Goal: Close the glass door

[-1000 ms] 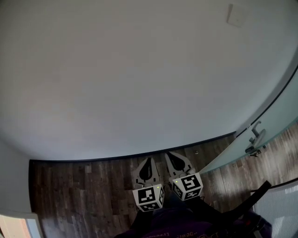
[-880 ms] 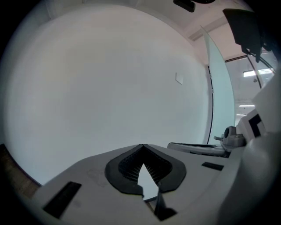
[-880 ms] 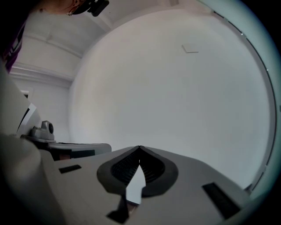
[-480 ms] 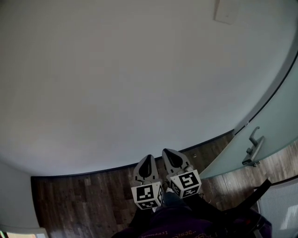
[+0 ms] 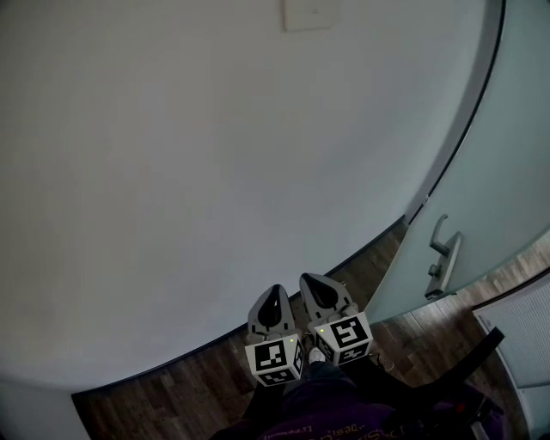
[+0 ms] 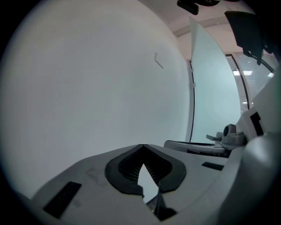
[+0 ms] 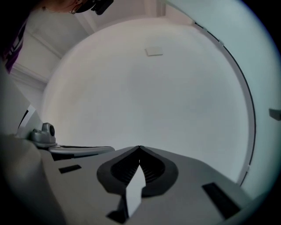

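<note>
Head view is filled mostly by a plain white wall (image 5: pixel 172 172), which runs out of frame at the top and left. The frosted glass door (image 5: pixel 507 172) stands at the right, cut off by the top and right edges, so its full extent and hinge side cannot be made out. A strip of dark wooden floor (image 5: pixel 172 404) shows along the bottom, partly covered by the person's dark purple clothing (image 5: pixel 318 412). The hands themselves are hidden behind the marker cubes.

The left gripper (image 5: pixel 274 292) and right gripper (image 5: pixel 309 279) are held side by side, close together and near level, pointing at the wall with the door off to their right, well apart from both. In the left gripper view the jaws meet at the tips (image 6: pixel 142 145) with nothing between them; the right gripper view shows the same, tips (image 7: pixel 139 147) together and empty.

A lever door handle (image 5: pixel 440 258) sits on the door's near face. A small wall plate (image 5: pixel 308 13) is clipped by the top edge.
</note>
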The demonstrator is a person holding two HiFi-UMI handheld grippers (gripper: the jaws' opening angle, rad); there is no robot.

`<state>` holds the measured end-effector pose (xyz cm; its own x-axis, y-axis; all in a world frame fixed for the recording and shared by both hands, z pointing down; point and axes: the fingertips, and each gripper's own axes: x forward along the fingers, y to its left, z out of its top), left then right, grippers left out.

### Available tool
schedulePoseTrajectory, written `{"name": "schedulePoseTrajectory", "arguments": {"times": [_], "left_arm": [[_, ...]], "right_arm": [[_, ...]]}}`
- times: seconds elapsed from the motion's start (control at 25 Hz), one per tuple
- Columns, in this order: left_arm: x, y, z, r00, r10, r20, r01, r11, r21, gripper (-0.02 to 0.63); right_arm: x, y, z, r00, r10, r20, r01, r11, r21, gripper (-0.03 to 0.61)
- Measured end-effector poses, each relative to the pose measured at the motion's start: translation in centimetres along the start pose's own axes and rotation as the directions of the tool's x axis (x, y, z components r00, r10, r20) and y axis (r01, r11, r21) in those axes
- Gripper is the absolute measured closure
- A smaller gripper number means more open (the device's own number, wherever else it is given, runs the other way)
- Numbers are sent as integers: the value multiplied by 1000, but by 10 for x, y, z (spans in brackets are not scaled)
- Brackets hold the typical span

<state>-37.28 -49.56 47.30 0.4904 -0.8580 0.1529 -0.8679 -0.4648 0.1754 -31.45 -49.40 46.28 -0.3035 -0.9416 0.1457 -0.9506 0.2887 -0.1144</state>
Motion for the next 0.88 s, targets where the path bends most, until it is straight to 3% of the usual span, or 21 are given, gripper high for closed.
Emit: {"name": "schedulePoseTrajectory", "arguments": {"times": [0.2, 0.44, 0.56, 0.68, 0.8, 0.88], "left_arm": [[29, -41, -7, 991, -129, -29, 129, 992, 10, 614], [55, -82, -11, 949, -305, -80, 309, 950, 47, 614], [69, -104, -13, 895, -433, -110, 442, 894, 77, 614], [83, -123, -2, 851, -513, -113, 523, 846, 101, 614], [91, -146, 6, 781, -608, -139, 624, 768, 148, 614], [93, -160, 6, 739, -656, -153, 673, 727, 135, 614]], "right_arm": [[-19, -48, -2, 989, -145, -4, 145, 989, 22, 581], [-40, -92, -6, 946, -325, -12, 325, 944, 51, 581], [-49, -110, -3, 897, -441, 3, 438, 892, 107, 581], [-55, -128, 7, 855, -518, 38, 513, 853, 96, 581], [-71, -144, 13, 779, -624, 62, 617, 780, 105, 581], [-83, -151, 11, 731, -680, 47, 672, 731, 118, 581]]}}
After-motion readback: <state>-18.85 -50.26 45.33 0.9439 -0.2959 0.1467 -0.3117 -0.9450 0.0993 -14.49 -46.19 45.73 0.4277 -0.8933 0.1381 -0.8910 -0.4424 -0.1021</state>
